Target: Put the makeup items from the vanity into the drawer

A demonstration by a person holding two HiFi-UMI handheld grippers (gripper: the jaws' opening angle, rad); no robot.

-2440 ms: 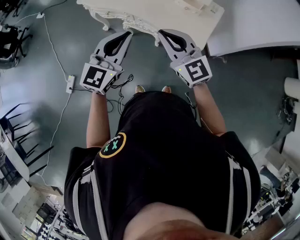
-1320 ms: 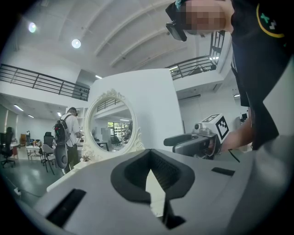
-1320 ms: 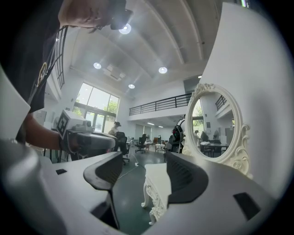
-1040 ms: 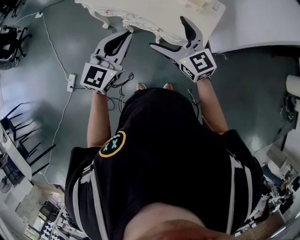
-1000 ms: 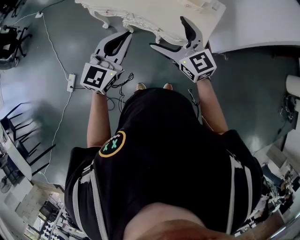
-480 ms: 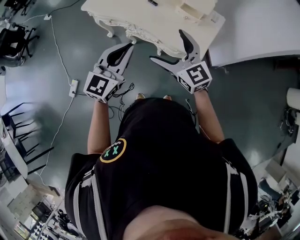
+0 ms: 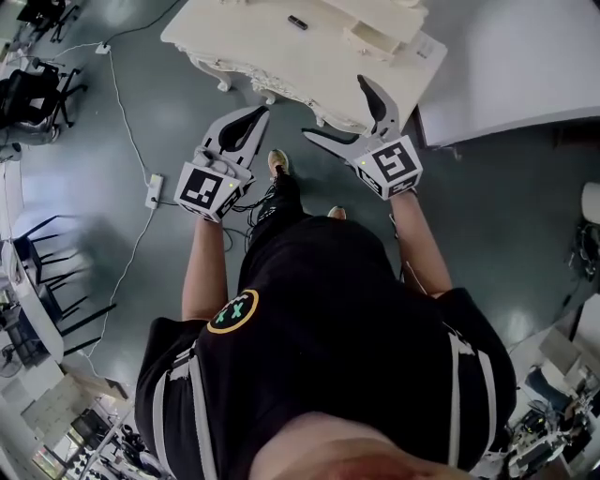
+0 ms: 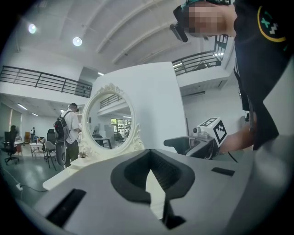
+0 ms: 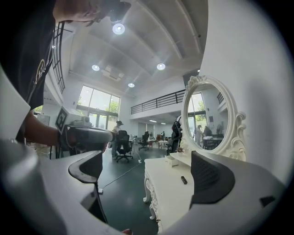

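Observation:
The cream vanity (image 7: 272, 47) stands ahead of me, past both grippers. A small dark makeup item (image 7: 297, 22) lies on its top, also seen in the right gripper view (image 9: 183, 180). A small drawer box (image 7: 373, 36) sits near the oval mirror (image 9: 211, 117). My left gripper (image 7: 255, 114) is shut and empty, held short of the vanity's front edge. My right gripper (image 7: 339, 114) is open and empty, its jaws wide apart just before the front edge. In the left gripper view the left gripper (image 8: 151, 158) points at the mirror (image 8: 108, 120).
A power strip (image 7: 153, 187) and cable lie on the grey floor at the left. Black chairs (image 7: 28, 94) stand further left. A white partition (image 7: 506, 66) rises right of the vanity. A person with a backpack (image 8: 69, 133) stands in the background.
The right gripper opened and turned on its side. I have stepped closer, one foot forward, so more of the vanity top shows. The left gripper stayed shut.

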